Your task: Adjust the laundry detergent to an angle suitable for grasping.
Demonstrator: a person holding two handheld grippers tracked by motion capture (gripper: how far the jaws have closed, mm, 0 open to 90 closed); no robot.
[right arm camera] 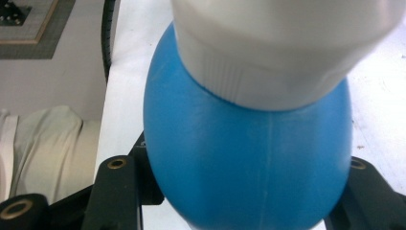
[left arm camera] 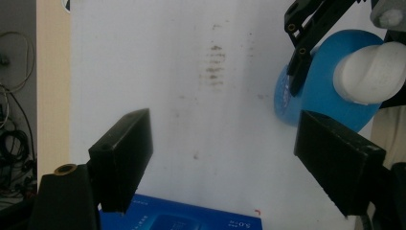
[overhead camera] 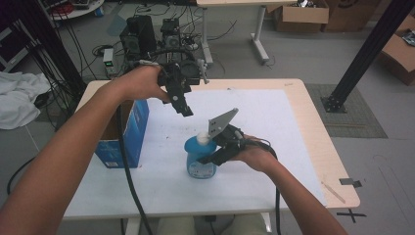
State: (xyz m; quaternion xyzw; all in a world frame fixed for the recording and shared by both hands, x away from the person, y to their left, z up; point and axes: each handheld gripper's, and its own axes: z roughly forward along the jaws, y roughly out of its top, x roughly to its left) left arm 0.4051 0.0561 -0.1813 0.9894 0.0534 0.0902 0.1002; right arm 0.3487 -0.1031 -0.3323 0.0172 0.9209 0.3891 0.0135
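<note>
A blue bottle [overhead camera: 199, 160] with a white cap [overhead camera: 201, 139] stands upright on the white table mat [overhead camera: 274, 127], near the front middle. My right gripper [overhead camera: 209, 155] comes in from the right and is shut on the bottle's body. In the right gripper view the bottle [right arm camera: 249, 158] bulges between the two black jaws, the cap [right arm camera: 287, 57] above. My left gripper [overhead camera: 184, 106] hangs open in the air behind the bottle, pointing down, with nothing between its fingers [left arm camera: 124, 158]. From the left gripper view the bottle [left arm camera: 321, 91] lies at the upper right with the right gripper's finger [left arm camera: 299, 57] against it.
An open box with blue sides [overhead camera: 122, 139] stands at the table's left edge and shows at the bottom of the left gripper view [left arm camera: 177, 218]. Cables and black equipment [overhead camera: 147, 34] sit behind the table. A black post [overhead camera: 362, 54] rises at the right.
</note>
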